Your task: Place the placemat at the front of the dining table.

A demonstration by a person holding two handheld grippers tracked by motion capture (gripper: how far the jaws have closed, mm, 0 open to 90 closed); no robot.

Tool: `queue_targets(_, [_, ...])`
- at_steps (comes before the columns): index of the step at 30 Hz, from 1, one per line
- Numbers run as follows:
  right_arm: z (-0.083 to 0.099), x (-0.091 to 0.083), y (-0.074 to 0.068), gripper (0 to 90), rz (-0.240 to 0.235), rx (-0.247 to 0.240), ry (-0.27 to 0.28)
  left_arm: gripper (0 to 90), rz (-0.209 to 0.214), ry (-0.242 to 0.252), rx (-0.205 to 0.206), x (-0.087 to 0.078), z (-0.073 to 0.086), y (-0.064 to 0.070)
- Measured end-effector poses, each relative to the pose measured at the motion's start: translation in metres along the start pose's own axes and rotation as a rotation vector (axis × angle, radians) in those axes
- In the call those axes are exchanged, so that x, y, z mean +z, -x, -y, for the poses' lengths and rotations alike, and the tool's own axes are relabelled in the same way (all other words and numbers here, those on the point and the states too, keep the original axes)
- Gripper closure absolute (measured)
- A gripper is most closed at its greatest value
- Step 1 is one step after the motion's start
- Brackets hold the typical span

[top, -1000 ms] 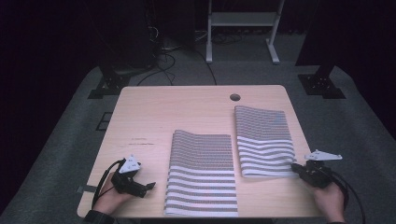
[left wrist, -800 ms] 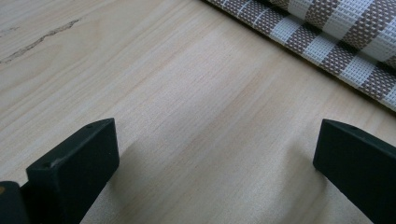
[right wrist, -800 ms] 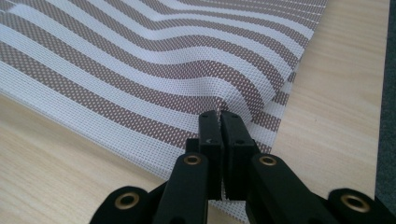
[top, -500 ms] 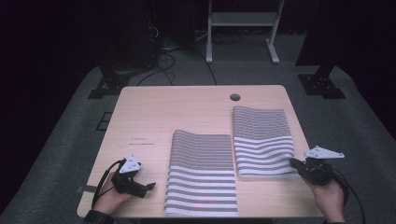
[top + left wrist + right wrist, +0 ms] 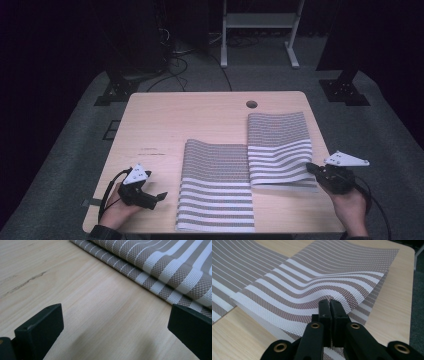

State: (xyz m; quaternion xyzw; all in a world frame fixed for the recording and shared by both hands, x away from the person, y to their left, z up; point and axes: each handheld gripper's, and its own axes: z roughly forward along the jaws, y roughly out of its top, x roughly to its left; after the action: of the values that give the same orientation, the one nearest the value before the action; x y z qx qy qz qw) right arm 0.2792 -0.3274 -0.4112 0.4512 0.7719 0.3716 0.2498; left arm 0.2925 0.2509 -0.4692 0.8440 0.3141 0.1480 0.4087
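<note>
Near the bottom edge of the table (image 5: 150, 120), the left gripper (image 5: 159, 197) is sitting at about 7 o'clock, in the person's left hand (image 5: 116, 212). Its jaws are spread wide apart and are holding nothing. They are pointing toward 3 o'clock, at the near striped mat (image 5: 216, 187), which is lying flat just beside them without touching. At about 4 o'clock, the right gripper (image 5: 311, 169) is sitting in the right hand (image 5: 350, 207). Its jaws are squeezed tight on the near corner of the far striped mat (image 5: 277, 145) and are lifting that edge, so the mat is making a wave. This mat is lying toward 2 o'clock, beside the first one. Farther back, a small round hole (image 5: 251, 104) is showing near 12 o'clock.
</note>
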Motion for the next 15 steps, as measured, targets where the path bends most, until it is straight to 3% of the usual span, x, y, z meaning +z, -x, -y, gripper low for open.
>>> queue_targets(15, [-0.032,-0.007,-0.012,88.3,-0.042,-0.044,0.104,0.0,0.017,0.07,0.035,-0.004,-0.023,0.011])
